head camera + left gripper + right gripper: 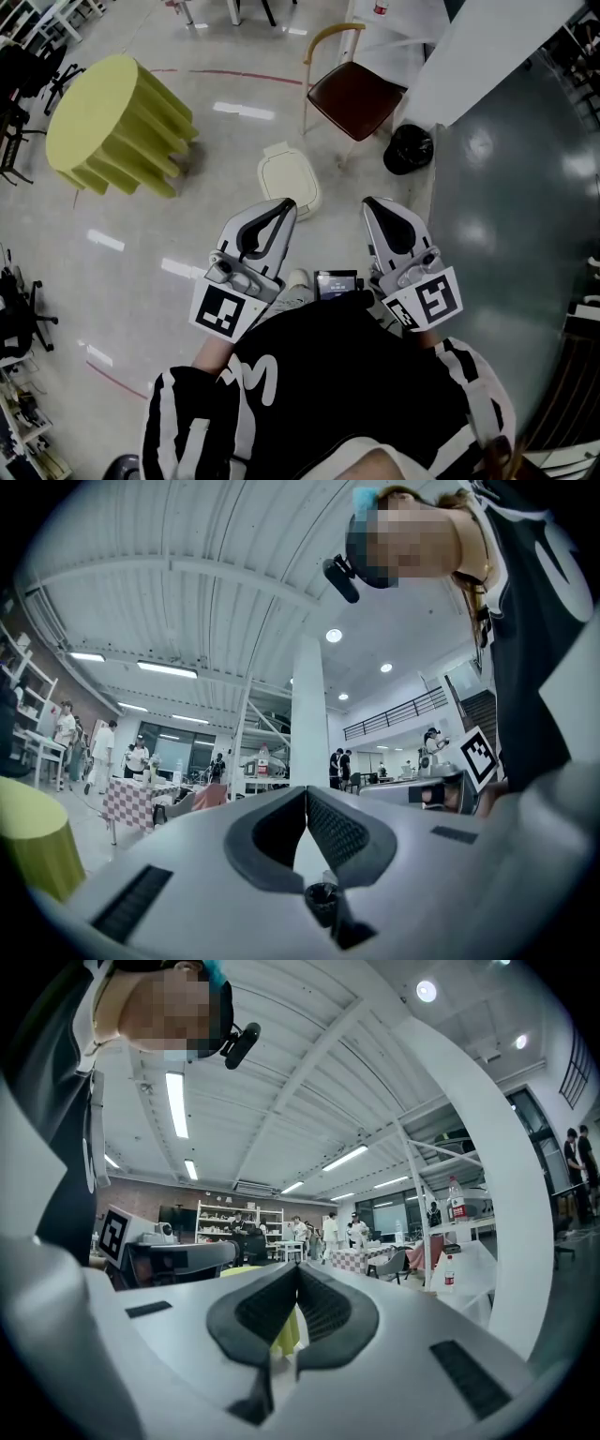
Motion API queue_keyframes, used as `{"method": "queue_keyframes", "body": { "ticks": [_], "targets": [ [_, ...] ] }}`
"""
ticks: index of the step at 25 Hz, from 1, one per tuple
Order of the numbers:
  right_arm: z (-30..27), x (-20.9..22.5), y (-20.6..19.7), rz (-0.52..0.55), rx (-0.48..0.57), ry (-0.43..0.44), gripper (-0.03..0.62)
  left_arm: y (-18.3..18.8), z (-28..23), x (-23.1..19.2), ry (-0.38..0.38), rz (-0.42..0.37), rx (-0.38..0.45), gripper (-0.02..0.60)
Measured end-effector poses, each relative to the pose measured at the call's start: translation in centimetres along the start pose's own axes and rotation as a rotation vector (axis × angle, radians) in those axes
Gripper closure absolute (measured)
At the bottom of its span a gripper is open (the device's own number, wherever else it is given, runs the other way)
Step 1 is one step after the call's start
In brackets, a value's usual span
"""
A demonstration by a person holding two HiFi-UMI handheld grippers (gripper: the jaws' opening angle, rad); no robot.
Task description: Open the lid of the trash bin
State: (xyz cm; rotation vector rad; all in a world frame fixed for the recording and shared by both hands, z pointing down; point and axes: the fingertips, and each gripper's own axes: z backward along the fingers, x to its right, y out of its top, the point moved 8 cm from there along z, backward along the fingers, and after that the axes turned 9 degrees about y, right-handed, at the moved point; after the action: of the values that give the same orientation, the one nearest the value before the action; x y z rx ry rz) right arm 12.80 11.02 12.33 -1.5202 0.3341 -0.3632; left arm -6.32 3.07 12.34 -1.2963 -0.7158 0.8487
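A small cream trash bin [290,180] with its lid down stands on the floor just ahead of my two grippers. My left gripper [284,205] is held close to my chest, tips near the bin's near edge in the head view, jaws shut and empty. My right gripper [373,204] hangs level with it, to the right of the bin, also shut on nothing. Both gripper views point up and outward at the hall, so the bin is hidden there; the left gripper [306,792] and the right gripper [298,1269] show tips pressed together.
A yellow ribbed round stool [114,125] sits at the left. A chair [354,89] with a dark red seat stands beyond the bin, a black bag [409,149] beside it. A dark green table surface [506,234] fills the right. People stand far off in the hall.
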Motion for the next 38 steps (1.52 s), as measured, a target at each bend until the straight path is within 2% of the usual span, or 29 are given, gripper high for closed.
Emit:
{"method": "queue_keyframes", "body": {
  "ticks": [15, 21, 28, 38],
  "targets": [
    [-2.0, 0.8, 0.1, 0.005, -0.006, 0.009, 0.583, -0.4, -0.8, -2.1, 0.006, 0.011, -0.014, 0.571],
    [-3.3, 2.9, -0.1, 0.013, -0.009, 0.025, 0.583, -0.9, -2.5, -3.3, 0.026, 0.005, -0.004, 0.571],
    [-6.0, 5.1, -0.3, 0.006, 0.003, 0.079, 0.583, -1.3, -4.0, -4.9, 0.081, 0.006, -0.014, 0.571],
    [-9.0, 8.4, -1.5, -0.005, -0.040, 0.164, 0.583, -3.0, -5.6, -6.4, 0.147, 0.035, -0.034, 0.571]
  ]
}}
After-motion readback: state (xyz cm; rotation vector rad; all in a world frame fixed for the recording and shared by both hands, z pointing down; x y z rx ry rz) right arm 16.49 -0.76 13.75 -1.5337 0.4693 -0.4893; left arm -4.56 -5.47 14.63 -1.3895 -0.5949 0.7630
